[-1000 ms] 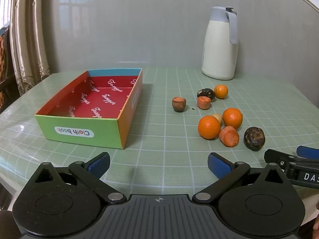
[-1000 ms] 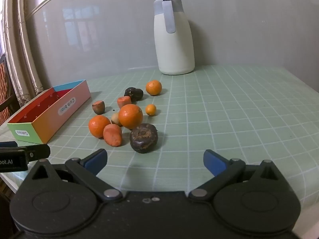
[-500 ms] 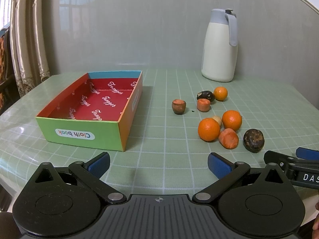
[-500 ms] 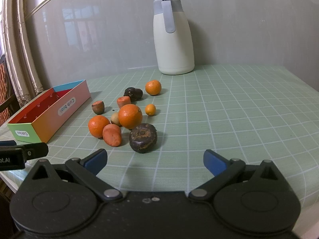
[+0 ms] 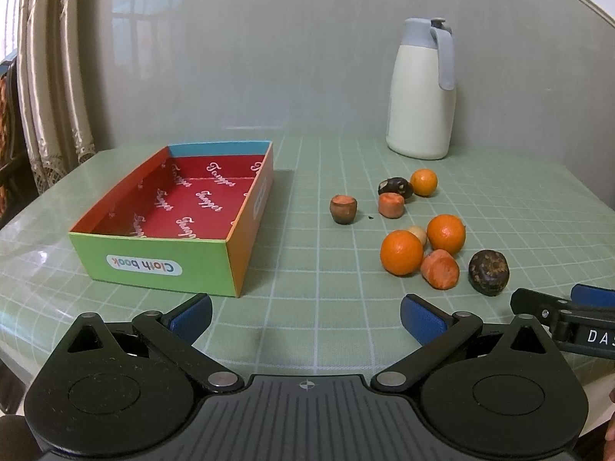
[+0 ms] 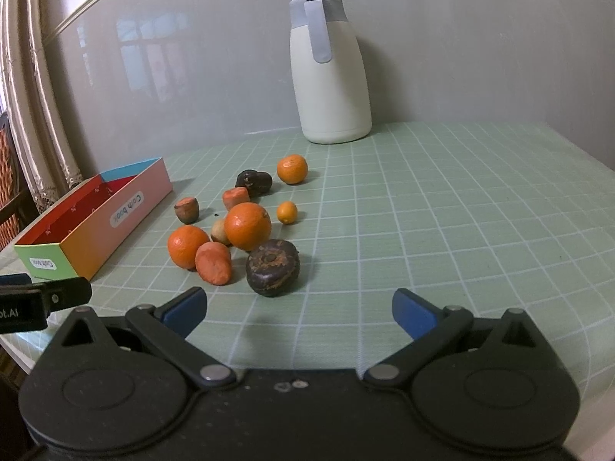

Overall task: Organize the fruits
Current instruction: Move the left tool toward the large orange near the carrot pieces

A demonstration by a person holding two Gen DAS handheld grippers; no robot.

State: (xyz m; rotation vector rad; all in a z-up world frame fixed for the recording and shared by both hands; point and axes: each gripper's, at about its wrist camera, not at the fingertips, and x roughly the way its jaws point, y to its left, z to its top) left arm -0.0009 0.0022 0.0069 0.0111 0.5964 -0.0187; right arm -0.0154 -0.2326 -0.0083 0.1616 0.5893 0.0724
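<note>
Hovering low over the near edge of the green checked tablecloth (image 5: pixel 307 230), both grippers carry nothing. Left gripper (image 5: pixel 306 314): blue-padded fingers (image 5: pixel 191 314) spread wide, gap bare, no contact with any object. Right gripper (image 6: pixel 300 309): fingers likewise spread wide, nothing between them, pads clear of the fruit.

Fruit lies in a loose cluster on the cloth, none in the box. Nearest the right gripper sits a dark, shrivelled fruit (image 6: pixel 273 267), just ahead of the left pad's side and apart from it. Beside it: a cut orange-red piece (image 6: pixel 213 262), touching or nearly touching a mandarin (image 6: pixel 187 246). A larger orange (image 6: pixel 248 226) stands behind, with a small pale fruit (image 6: pixel 220 231) tucked against it. Further back: a kumquat-sized orange fruit (image 6: pixel 287 212), another cut orange-red piece (image 6: pixel 235 198), a second dark fruit (image 6: pixel 253 182), a small mandarin (image 6: pixel 292 169), and a brown stub with an orange top (image 6: pixel 187 210) set apart to the left.

Cardboard box (image 5: pixel 161 272), red inside, marked "Cloth book", sits left of the fruit, well apart, ahead of the left gripper. White thermos jug (image 5: pixel 421 90) stands upright at the back by the wall. Right gripper's tip shows at the right edge of the left view.
</note>
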